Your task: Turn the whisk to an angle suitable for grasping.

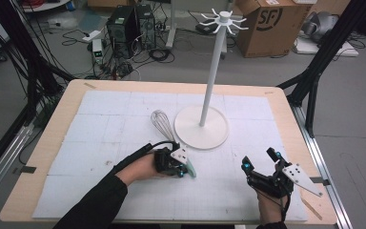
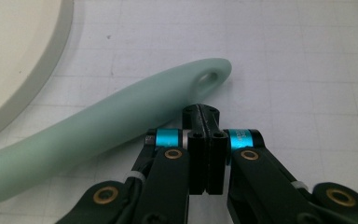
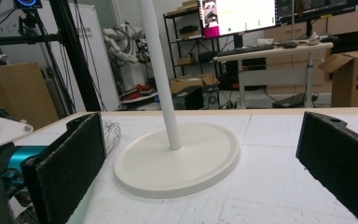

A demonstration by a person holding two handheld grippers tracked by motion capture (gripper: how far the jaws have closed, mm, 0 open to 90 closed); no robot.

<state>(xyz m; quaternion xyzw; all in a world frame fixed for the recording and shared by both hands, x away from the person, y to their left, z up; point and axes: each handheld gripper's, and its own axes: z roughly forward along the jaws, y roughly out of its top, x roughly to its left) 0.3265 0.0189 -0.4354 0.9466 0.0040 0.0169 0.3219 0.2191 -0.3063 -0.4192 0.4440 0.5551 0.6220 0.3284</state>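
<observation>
The table (image 1: 43, 157) carries a white mat, and near the middle of its far edge stands the white stand (image 1: 202, 126) — round base, tall pole. A whisk (image 1: 163, 125) lies just left of the base, its mint handle (image 2: 102, 126) running toward the near edge. The left gripper (image 1: 183, 172) sits just beside the handle's holed end, jaws pressed together on nothing. The right gripper (image 1: 259, 160), near the near right corner, has its jaws spread wide — nothing between them.
</observation>
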